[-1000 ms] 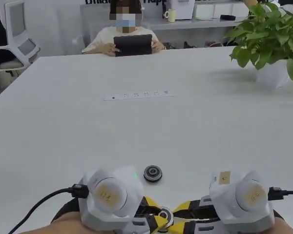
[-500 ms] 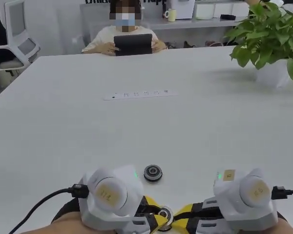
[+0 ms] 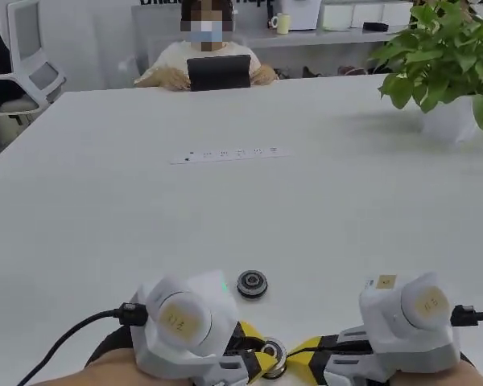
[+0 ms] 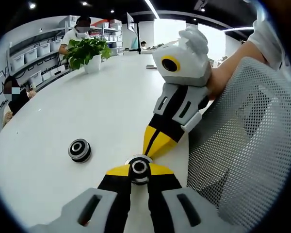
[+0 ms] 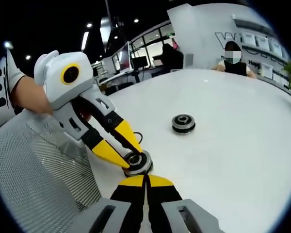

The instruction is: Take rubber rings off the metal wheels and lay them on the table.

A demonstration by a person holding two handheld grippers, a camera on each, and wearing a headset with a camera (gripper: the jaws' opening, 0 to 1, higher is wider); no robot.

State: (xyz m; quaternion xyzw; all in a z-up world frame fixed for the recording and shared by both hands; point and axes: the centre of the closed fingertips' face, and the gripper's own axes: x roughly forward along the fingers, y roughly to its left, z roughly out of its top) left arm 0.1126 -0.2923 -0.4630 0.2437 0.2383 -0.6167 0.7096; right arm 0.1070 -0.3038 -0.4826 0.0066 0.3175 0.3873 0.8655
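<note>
A small metal wheel with a black rubber ring [image 3: 273, 351] hangs between both grippers at the near table edge. My left gripper [image 3: 266, 359] is shut on it; in the left gripper view its yellow tips [image 4: 139, 170] clamp the wheel [image 4: 139, 167] from both sides. My right gripper [image 3: 295, 354] is shut, and its tips [image 5: 145, 178] touch the wheel's rim [image 5: 138, 161]. I cannot tell whether they pinch the rubber. A second wheel with its ring [image 3: 252, 285] lies flat on the white table [image 3: 322, 209], just beyond the grippers.
A flush power strip [image 3: 229, 156] is set in the table's middle. A potted plant [image 3: 443, 56] stands at the far right. A person with a tablet [image 3: 217, 71] sits at the far side. A grey mesh chair back [image 4: 242, 145] is close behind the grippers.
The right gripper's body has shifted slightly to the right and rolled a little. The left gripper and the held wheel have stayed nearly still.
</note>
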